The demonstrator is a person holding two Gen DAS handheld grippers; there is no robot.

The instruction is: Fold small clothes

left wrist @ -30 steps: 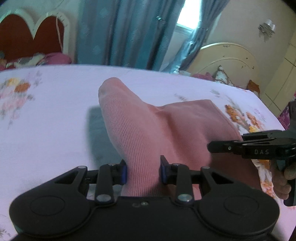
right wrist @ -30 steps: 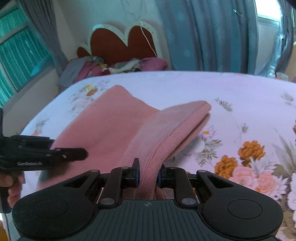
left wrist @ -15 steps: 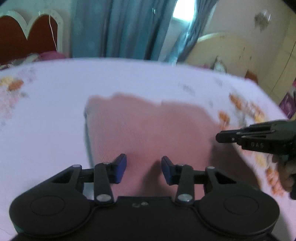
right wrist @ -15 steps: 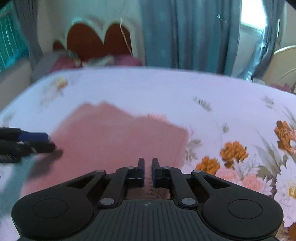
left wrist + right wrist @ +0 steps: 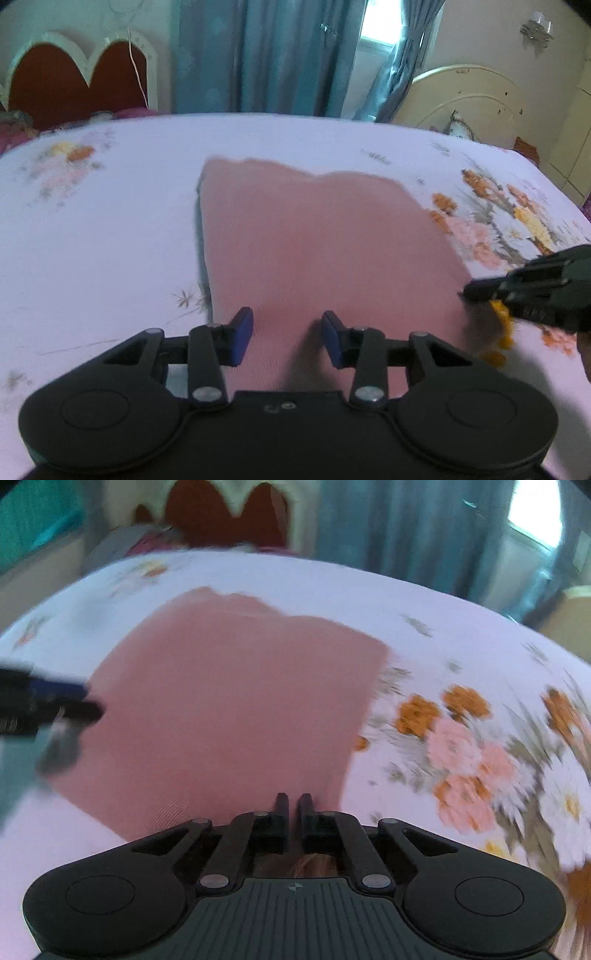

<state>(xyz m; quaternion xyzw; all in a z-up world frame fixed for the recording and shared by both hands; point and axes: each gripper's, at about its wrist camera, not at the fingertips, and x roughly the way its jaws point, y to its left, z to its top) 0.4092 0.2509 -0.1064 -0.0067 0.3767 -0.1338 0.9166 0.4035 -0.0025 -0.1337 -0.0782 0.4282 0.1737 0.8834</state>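
Observation:
A pink ribbed garment (image 5: 314,240) lies folded flat on the flowered bedsheet (image 5: 110,240). My left gripper (image 5: 287,334) hovers over its near edge. The blue pads (image 5: 242,334) stand apart and are closing a little, touching no cloth. In the right wrist view the same garment (image 5: 236,701) fills the middle. My right gripper (image 5: 294,805) sits at its near right corner, jaws closing to a narrow slit with nothing between them. Each gripper shows in the other's view: the right gripper (image 5: 476,293) at the garment's right edge, the left gripper (image 5: 85,705) at its left edge.
The bed's white sheet (image 5: 461,627) with orange and pink flowers spreads around the garment. A red and white headboard (image 5: 74,74) and pillows stand at the far end. Blue curtains (image 5: 277,55) hang behind. A cream headboard (image 5: 469,96) leans at the back right.
A second ago both grippers held up the garment's folded-over edge. They have let go, the cloth now lies flat, and the right jaws have closed empty.

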